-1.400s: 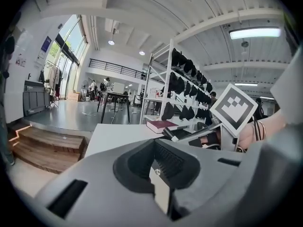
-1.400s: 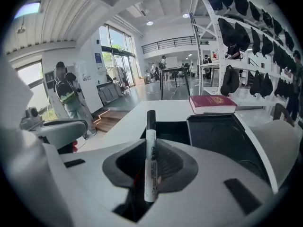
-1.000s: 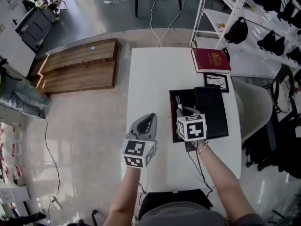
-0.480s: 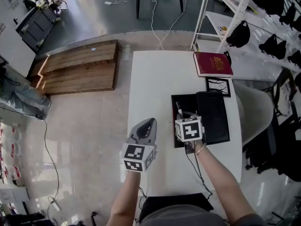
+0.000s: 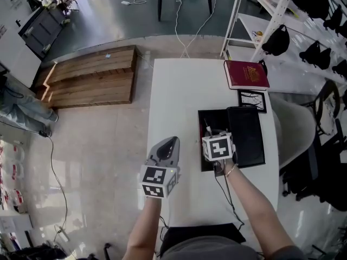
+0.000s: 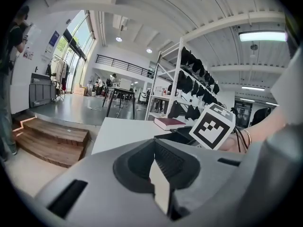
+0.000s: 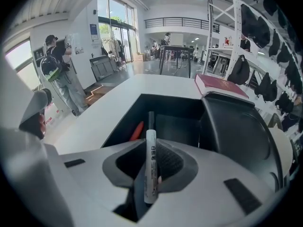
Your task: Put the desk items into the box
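Note:
My right gripper (image 7: 150, 148) is shut on a white marker (image 7: 150, 167) with a black cap, which points forward over the open black box (image 7: 124, 118). A red pen-like item (image 7: 137, 130) lies inside the box. In the head view the right gripper (image 5: 209, 131) hovers over the box's (image 5: 203, 158) left half, and the marker (image 5: 206, 128) sticks out ahead of it. The box's black lid (image 5: 245, 134) lies on the right part. My left gripper (image 5: 172, 141) is shut on nothing, above the table's left edge. In its own view the left gripper (image 6: 152, 145) has its jaws together.
A red book (image 5: 245, 73) lies at the far right corner of the white table (image 5: 179, 91), with a black-framed card (image 5: 251, 99) just behind the box. A chair (image 5: 293, 123) stands right of the table. White shelving (image 5: 282, 15) holds dark bags. Wooden steps (image 5: 89, 75) are at the left.
Both grippers keep nearly the same places. The marker stays held over the box, and only the view has shifted slightly.

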`<state>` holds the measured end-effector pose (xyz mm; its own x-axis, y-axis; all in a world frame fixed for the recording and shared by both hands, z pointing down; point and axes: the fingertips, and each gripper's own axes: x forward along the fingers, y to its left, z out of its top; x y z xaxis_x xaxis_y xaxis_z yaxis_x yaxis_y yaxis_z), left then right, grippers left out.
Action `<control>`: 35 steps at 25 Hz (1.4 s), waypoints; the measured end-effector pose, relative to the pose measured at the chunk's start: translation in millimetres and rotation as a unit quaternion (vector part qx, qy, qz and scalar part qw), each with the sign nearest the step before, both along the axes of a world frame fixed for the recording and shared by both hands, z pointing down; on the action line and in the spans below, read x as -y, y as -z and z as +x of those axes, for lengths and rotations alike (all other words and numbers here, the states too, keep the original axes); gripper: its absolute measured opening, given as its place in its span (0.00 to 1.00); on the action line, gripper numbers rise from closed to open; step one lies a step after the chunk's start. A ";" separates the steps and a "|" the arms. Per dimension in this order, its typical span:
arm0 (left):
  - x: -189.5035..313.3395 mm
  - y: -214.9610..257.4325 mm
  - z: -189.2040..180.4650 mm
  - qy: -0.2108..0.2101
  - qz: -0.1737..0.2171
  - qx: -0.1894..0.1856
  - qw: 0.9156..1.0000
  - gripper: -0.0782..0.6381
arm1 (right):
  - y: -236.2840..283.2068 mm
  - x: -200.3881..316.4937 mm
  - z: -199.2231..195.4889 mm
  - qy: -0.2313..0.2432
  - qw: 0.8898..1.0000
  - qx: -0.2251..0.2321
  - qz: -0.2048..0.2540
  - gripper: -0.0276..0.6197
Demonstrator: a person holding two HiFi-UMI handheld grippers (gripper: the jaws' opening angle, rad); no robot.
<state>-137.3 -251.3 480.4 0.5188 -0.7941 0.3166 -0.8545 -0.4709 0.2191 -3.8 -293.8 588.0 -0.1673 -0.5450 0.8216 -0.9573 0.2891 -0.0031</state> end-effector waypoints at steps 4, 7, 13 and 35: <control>1.2 0.3 1.3 0.001 -0.001 0.000 1.000 0.12 | -1.8 0.5 0.4 0.000 1.000 -0.002 -0.007 0.15; 1.6 -1.0 2.1 0.002 -0.002 0.000 1.000 0.12 | -4.6 1.1 2.2 -0.002 1.000 -0.003 -0.011 0.15; 1.2 -0.7 -1.6 0.005 -0.003 0.003 1.000 0.12 | -7.4 0.7 2.9 -0.009 1.000 -0.002 -0.020 0.15; -0.8 2.4 -3.3 0.007 -0.002 0.005 1.000 0.12 | 9.1 2.4 -6.6 0.006 1.000 0.010 0.020 0.23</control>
<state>-140.6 -250.4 478.1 0.5050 -0.7995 0.3253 -0.8629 -0.4581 0.2135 -10.4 -296.2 578.9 -0.1906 -0.5759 0.7950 -0.9537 0.3006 -0.0109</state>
